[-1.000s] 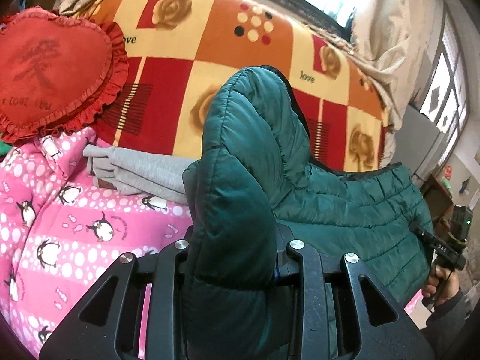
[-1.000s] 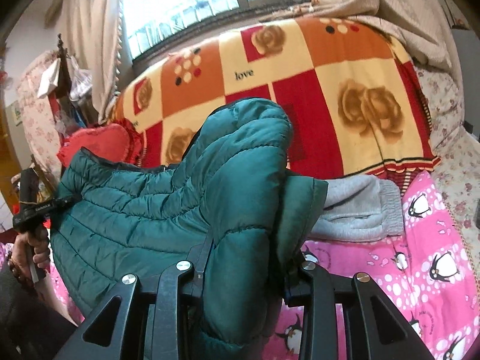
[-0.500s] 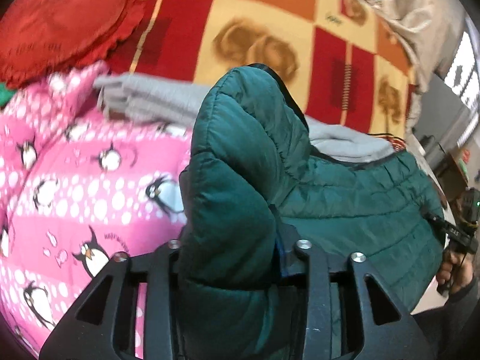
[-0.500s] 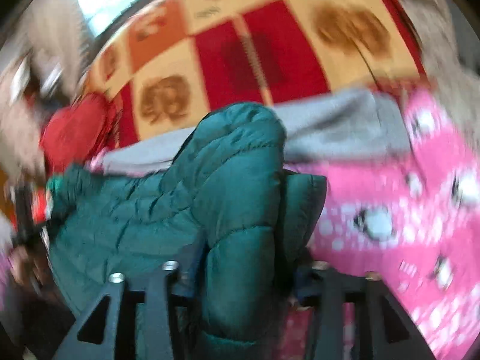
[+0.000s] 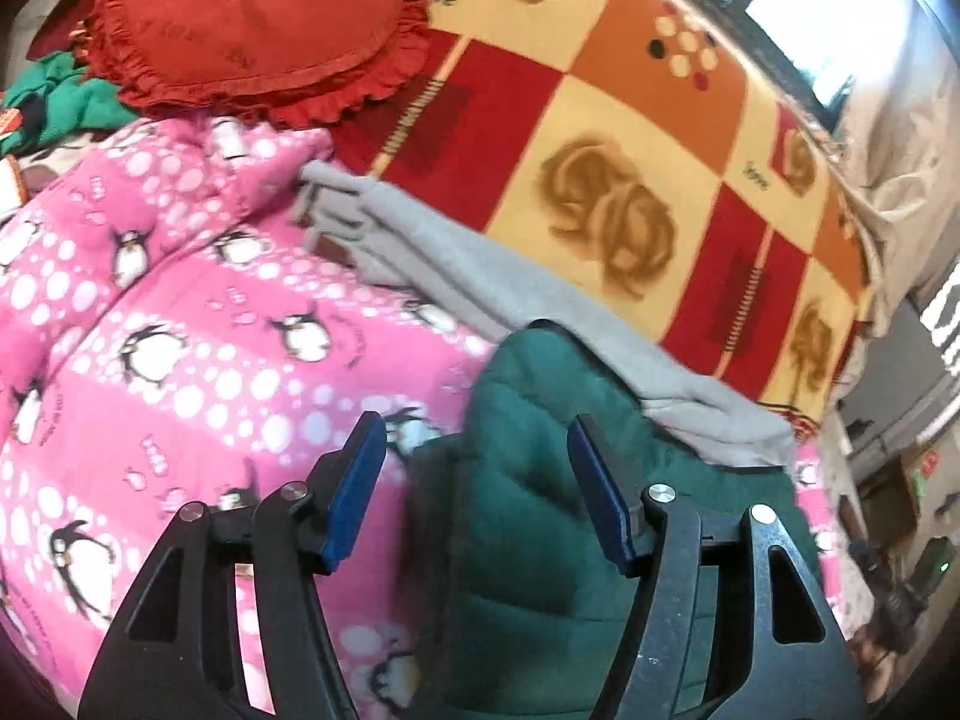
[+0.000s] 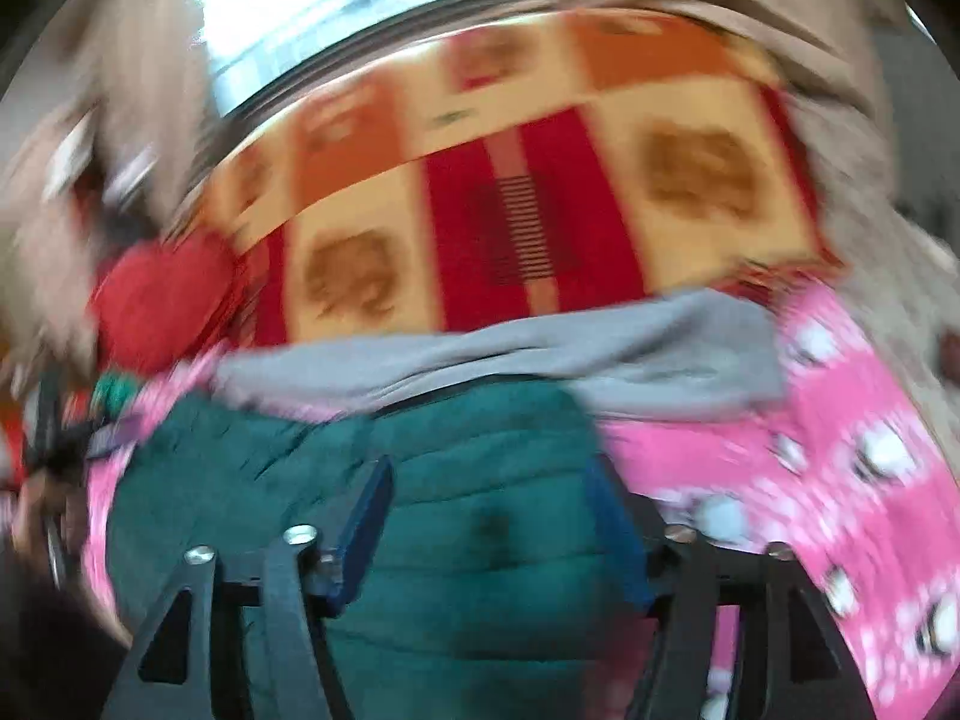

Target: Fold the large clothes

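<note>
- Left wrist view: the green puffer jacket (image 5: 540,516) lies quilted and bunched on the pink penguin blanket (image 5: 198,360), its upper edge against the folded grey garment (image 5: 480,264).
- The left gripper (image 5: 477,480) stands wide open over the jacket, blue pads clear of it.
- The right gripper (image 6: 489,516), blurred, is also spread wide above the jacket (image 6: 480,516), holding nothing.
- Only the left view shows sharply the red heart cushion (image 5: 258,24) beyond the jacket.

Left gripper (image 5: 477,492) and right gripper (image 6: 489,525) both have fingers spread wide.
</note>
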